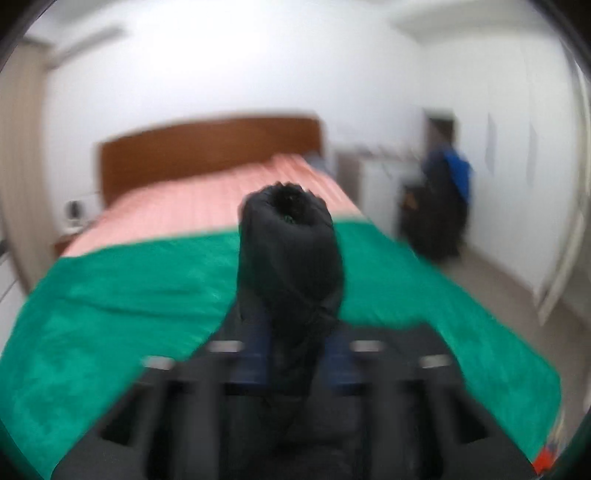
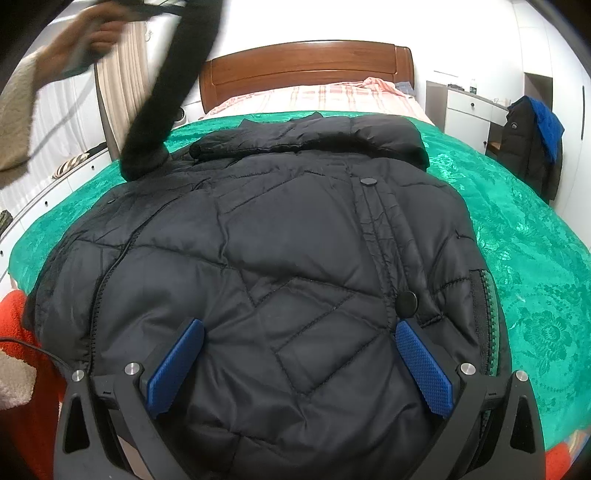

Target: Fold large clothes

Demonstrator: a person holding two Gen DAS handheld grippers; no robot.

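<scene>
The black puffer jacket (image 2: 288, 240) lies spread flat on the green blanket (image 2: 517, 229) that covers the near part of the bed, collar at the far end toward the wooden headboard (image 2: 306, 61), hem nearest the right gripper (image 2: 299, 354). Its left sleeve (image 2: 166, 96) is lifted off the bed and stretches up and away to the far left, where a hand (image 2: 92, 33) holds the left gripper. In the left wrist view the sleeve cuff (image 1: 290, 236) sits between the blue fingers (image 1: 253, 354) of the left gripper (image 1: 295, 358), its opening facing forward. The picture is too blurred to see whether the pads press the cloth, so I cannot tell if it is gripped or only cradled. Raising the sleeve this way is, I judge, meant to swing it across the jacket's body as the first fold.

The right gripper stands wide open over the hem, its blue pads (image 2: 424, 369) either side of the quilted fabric with nothing pinched between them (it may be there to steady the body while the sleeve moves).

The jacket is dark, glossy and quilted in angular stitched panels, with round snaps (image 2: 406, 303) along the front placket and a green-lined zip edge at the near right. It looks thick and springy, likely to puff back when folded.
</scene>
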